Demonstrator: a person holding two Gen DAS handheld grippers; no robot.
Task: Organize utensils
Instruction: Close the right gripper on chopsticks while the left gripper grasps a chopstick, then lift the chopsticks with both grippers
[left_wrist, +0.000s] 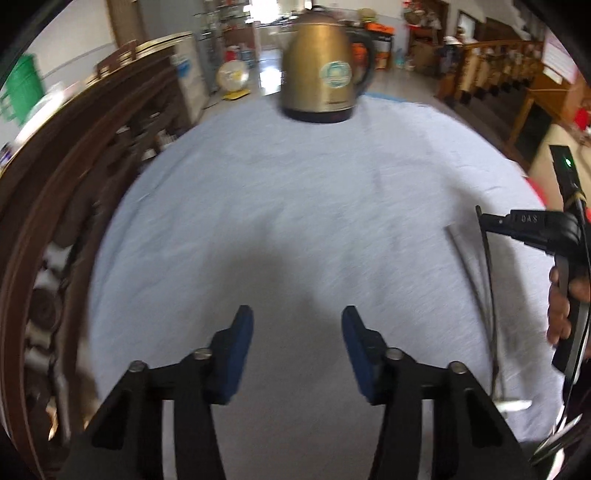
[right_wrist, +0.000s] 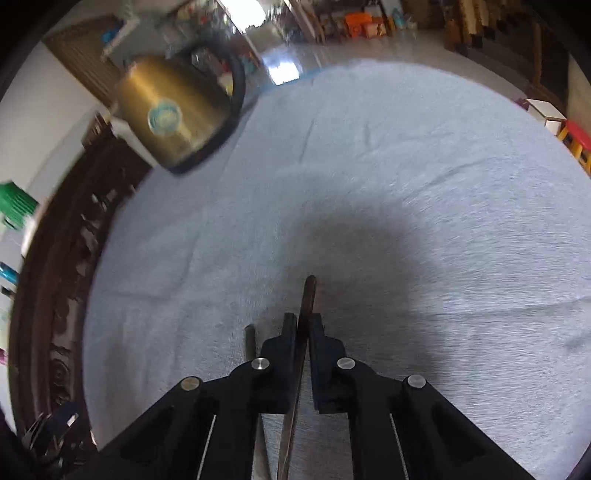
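**Right gripper clamped on a thin metal utensil, left gripper apart over bare cloth**

The right gripper (right_wrist: 303, 321) has its 2 black fingers pressed together on a slim, flat, dark metal utensil handle (right_wrist: 308, 295), whose tip sticks out just ahead of the fingertips while the rest runs back between the jaws toward the camera. Just to the left of that gripper, a second thin grey metal utensil handle (right_wrist: 250, 341) lies on the pale blue-grey tablecloth (right_wrist: 406, 166), apart from the fingers. Which kind of utensil either one is cannot be told

The left gripper (left_wrist: 297, 325) stands with its 2 blue-padded fingers (left_wrist: 242, 332) apart and nothing between them; only cloth and shadow lie ahead of it. Far ahead of both grippers, at the cloth's far edge, stands a brass-coloured metal kettle with a black handle and a round green label (left_wrist: 321, 74). In the left wrist view the utensils (left_wrist: 487, 280) appear as thin dark lines well off to the right, below the black body of the other tool, with a hand (left_wrist: 561, 299) gripping it at the frame's edge
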